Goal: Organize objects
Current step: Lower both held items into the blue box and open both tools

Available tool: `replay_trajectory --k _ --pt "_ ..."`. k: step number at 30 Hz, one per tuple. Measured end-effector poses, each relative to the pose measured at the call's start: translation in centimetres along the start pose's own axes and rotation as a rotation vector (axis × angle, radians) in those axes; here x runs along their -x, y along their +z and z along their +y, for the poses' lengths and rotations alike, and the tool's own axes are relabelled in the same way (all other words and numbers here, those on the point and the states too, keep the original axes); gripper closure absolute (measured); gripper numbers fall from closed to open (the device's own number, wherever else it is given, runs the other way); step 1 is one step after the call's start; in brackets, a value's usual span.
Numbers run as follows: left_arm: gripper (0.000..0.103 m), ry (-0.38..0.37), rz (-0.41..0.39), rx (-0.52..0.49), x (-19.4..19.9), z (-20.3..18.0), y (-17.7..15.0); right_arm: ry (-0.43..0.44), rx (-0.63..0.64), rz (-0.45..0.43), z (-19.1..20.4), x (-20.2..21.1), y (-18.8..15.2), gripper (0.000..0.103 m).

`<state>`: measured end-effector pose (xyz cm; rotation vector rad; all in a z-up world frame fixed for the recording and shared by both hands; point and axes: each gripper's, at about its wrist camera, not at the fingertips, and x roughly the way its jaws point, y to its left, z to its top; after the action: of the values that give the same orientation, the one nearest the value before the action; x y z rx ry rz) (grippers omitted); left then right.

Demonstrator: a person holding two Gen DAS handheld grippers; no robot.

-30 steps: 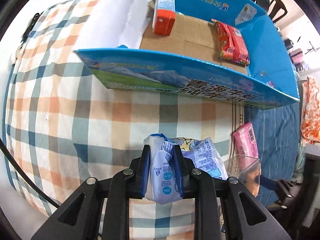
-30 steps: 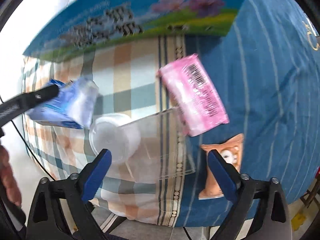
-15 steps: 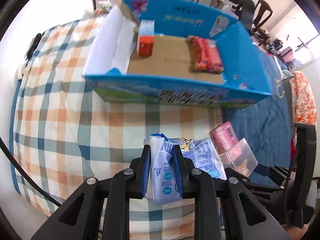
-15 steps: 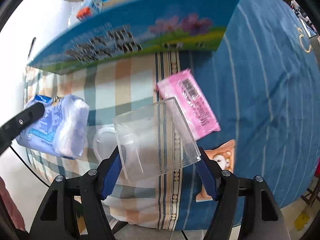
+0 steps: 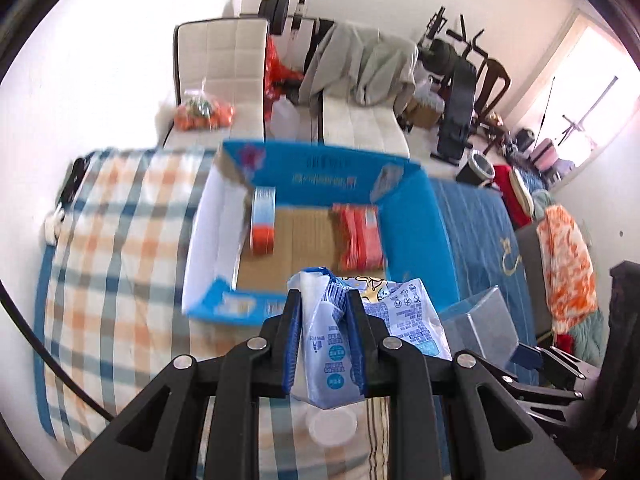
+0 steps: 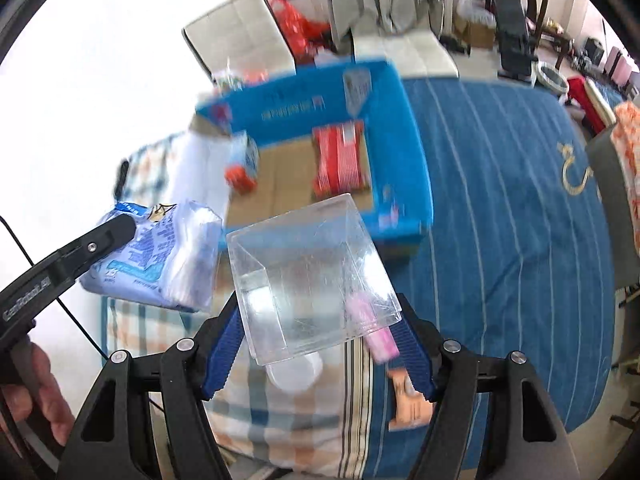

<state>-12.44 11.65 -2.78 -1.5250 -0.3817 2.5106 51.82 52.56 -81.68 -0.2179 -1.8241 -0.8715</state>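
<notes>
Two items already lie in the blue box (image 5: 412,216) on the bed (image 6: 500,184); left gripper (image 5: 323,312) clenches the tissue pack (image 5: 328,344), right gripper (image 6: 316,320) the clear container (image 6: 308,276), both aloft; lid (image 5: 331,426), pink pack (image 6: 382,340) and orange packet (image 6: 412,408) remain near the bed's front edge.

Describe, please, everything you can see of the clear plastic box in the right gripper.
The clear plastic box is a transparent, hard-looking, square container with thin scratched walls; it looks empty. The right gripper is shut on it, one blue pad against each side, and holds it tilted in the air above the bed. Through its walls a pink packet and a round white lid show on the bedding below. The left wrist view shows the box beside the blue-and-white packet, apart from the blue cardboard tray.
</notes>
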Motion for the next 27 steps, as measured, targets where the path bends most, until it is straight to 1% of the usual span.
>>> replay_trajectory --k 3,6,9,12,13,14,16,17,20,24,27 --pt "0.084 0.006 -0.022 0.001 -1.0 0.1 2.4 -0.016 -0.019 -0.043 0.7 0.8 2.7 0.031" --pt "0.084 0.013 -0.018 0.008 -3.4 0.3 4.5 -0.046 -0.039 -0.071 1.0 -0.3 4.5 0.031" --pt "0.084 0.011 0.019 0.026 -7.2 0.9 5.9 -0.084 -0.068 -0.063 1.1 -2.9 6.4 0.031" --pt "0.084 0.017 0.057 0.038 -11.5 1.6 6.9 -0.120 -0.098 -0.020 0.8 -6.9 7.6 0.031" --pt "0.084 0.018 0.035 0.160 -12.7 1.9 7.3 -0.135 -0.101 -0.006 0.7 -8.2 7.7 0.031" --pt "0.084 0.019 0.057 0.167 -14.4 2.2 7.4 -0.147 -0.108 0.008 0.6 -9.3 7.7 0.031" --pt "0.084 0.017 0.080 0.173 -16.7 2.7 7.6 -0.163 -0.129 0.032 0.2 -11.2 7.5 0.031" --pt "0.084 0.030 0.090 0.174 -18.1 2.9 7.7 -0.172 -0.143 0.044 0.2 -11.9 7.1 0.031" --pt "0.084 0.034 0.107 0.164 -20.9 3.0 8.0 -0.197 -0.171 0.070 0.1 -13.9 6.2 0.031" --pt "0.084 0.043 0.143 0.144 -23.7 2.9 8.3 -0.221 -0.205 0.101 0.3 -16.3 5.5 0.030" --pt "0.084 0.074 0.164 0.121 -25.0 2.7 7.9 -0.246 -0.235 0.125 0.6 -17.4 5.1 0.030"
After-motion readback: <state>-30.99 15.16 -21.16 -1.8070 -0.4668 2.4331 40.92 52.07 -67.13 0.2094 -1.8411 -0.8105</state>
